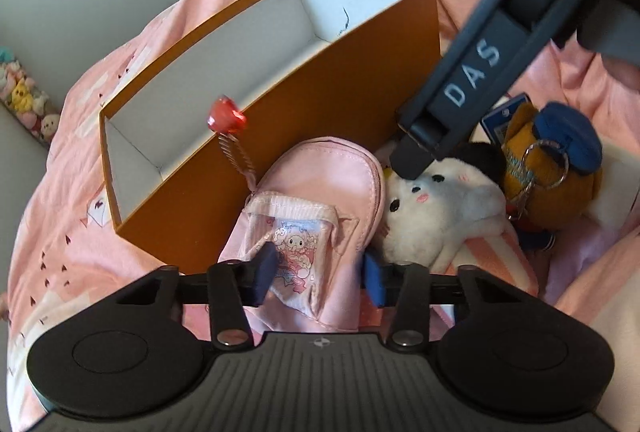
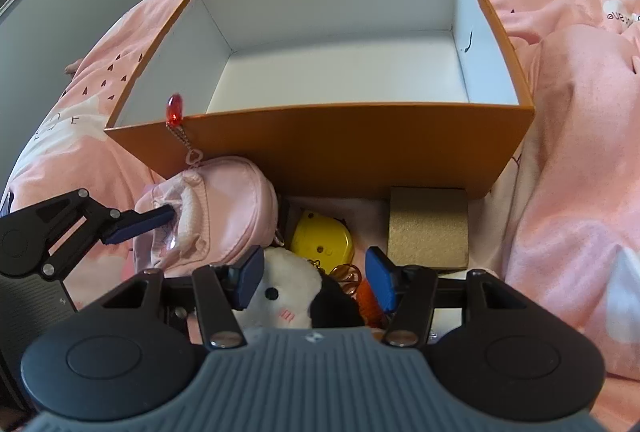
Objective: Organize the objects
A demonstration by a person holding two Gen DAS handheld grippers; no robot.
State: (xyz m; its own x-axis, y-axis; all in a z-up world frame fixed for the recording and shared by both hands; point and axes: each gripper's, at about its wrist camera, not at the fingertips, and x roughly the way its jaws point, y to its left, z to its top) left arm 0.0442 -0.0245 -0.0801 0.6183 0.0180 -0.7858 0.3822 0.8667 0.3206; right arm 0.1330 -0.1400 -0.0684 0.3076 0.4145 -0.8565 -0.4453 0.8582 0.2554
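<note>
A pink mini backpack pouch [image 1: 320,191] leans against the front wall of an orange box [image 1: 288,99] with a white inside. My left gripper [image 1: 320,274] is shut on the pouch's lower part, and one of its fingers [image 2: 140,224] dents the pouch [image 2: 224,207] in the right wrist view. A red heart charm [image 1: 226,117] stands up on the pouch's chain against the box rim. Beside the pouch lies a white plush toy [image 2: 288,284] with a black ear. My right gripper [image 2: 316,280] is shut on its head, one finger [image 1: 412,159] pressing from above.
A brown plush keychain [image 1: 556,171] with a blue cap lies right of the white toy. A yellow round object [image 2: 322,242], a gold glitter box [image 2: 428,228] and an orange trinket [image 2: 366,296] sit before the orange box [image 2: 320,147]. Everything rests on a rumpled pink bedspread [image 2: 580,111].
</note>
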